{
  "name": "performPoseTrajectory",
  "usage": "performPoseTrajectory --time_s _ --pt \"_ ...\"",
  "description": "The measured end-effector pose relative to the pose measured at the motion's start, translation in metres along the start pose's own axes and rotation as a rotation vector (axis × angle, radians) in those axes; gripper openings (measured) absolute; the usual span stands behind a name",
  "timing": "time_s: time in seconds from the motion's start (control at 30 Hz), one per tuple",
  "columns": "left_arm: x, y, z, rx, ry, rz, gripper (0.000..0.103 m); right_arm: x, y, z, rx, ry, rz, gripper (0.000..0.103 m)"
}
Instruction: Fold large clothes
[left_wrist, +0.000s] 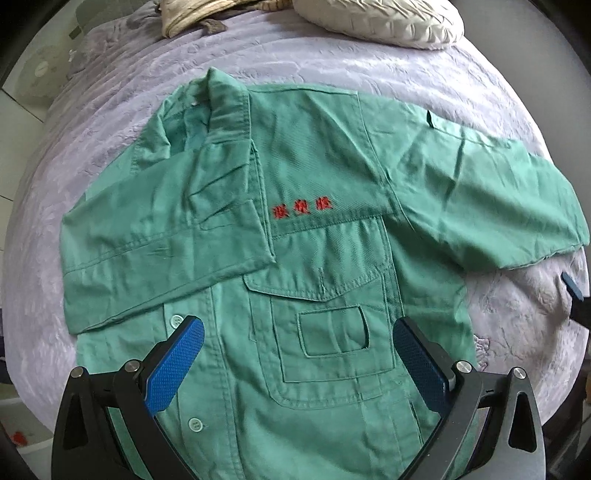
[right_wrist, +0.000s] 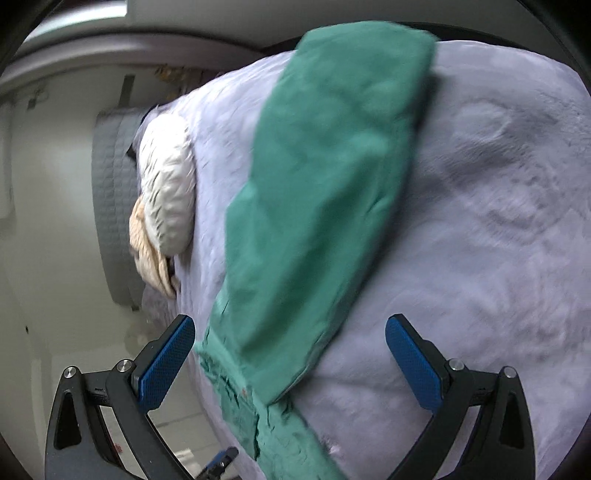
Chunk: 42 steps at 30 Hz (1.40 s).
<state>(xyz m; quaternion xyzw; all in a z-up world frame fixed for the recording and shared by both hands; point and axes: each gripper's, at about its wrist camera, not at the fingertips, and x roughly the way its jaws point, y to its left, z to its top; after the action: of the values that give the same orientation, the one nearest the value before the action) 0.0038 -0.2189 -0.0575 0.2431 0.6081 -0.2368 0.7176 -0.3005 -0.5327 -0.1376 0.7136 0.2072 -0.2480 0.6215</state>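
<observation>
Lavender bedspread (left_wrist: 110, 122) covering the frame; 2 pillows lying upper centre: cream pillow (left_wrist: 380, 18), beige pillow (left_wrist: 184, 14).

Ahead of your left claw the bed (left_wrist: 332, 92) wears a pale lilac cover, cream pillows (left_wrist: 388, 22) at its far end. Left of your right claw: white wall (right_wrist: 48, 221), grey quilted headboard (right_wrist: 110, 206).

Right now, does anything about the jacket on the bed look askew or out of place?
Yes. The green work jacket is only half folded: one sleeve lies across the chest, the other sleeve sticks out sideways over the lilac bedspread. Both grippers, left and right, are open and hold nothing.
</observation>
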Motion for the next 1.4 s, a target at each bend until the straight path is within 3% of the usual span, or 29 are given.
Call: performPoseTrajectory --time_s 0.23,0.53,0.57,0.63,0.67,0.7,0.73,0.93,1.1,1.27,1.4 --pt "0.009 -0.009 -0.004 0.010 0.019 0.017 0.102 0.010 -0.010 0.044 0.060 -0.082 0.104 0.103" --pt "0.011 -0.014 -0.010 0.010 0.018 0.011 0.102 0.022 0.000 0.056 0.078 -0.053 0.131 0.100" --pt "0.011 -0.014 -0.011 0.013 0.016 0.011 0.102 0.023 -0.001 0.057 0.088 -0.047 0.125 0.094" --pt "0.012 -0.012 -0.011 0.017 0.012 0.011 0.102 0.025 -0.004 0.056 0.107 -0.039 0.094 0.063" --pt "0.012 -0.010 -0.012 0.018 0.011 0.008 0.102 0.026 -0.006 0.054 0.112 -0.035 0.079 0.032" --pt "0.012 -0.008 -0.012 0.018 0.009 0.005 0.102 0.026 -0.006 0.054 0.117 -0.039 0.082 0.011" --pt "0.012 -0.005 -0.013 0.018 0.006 0.001 0.102 0.024 -0.005 0.052 0.114 -0.053 0.100 0.008" --pt "0.018 0.018 -0.015 0.021 0.000 -0.041 0.102 0.018 0.045 0.030 -0.034 -0.077 0.210 0.007" --pt "0.020 0.050 -0.015 0.030 -0.013 -0.072 0.102 0.026 0.107 -0.009 -0.184 -0.066 0.253 0.008" --pt "0.019 0.109 -0.014 -0.008 -0.032 -0.076 0.102 0.062 0.179 -0.078 -0.372 0.011 0.272 0.008" --pt "0.018 0.174 -0.013 -0.095 -0.056 -0.059 0.102 0.122 0.235 -0.161 -0.571 0.136 0.238 0.008"
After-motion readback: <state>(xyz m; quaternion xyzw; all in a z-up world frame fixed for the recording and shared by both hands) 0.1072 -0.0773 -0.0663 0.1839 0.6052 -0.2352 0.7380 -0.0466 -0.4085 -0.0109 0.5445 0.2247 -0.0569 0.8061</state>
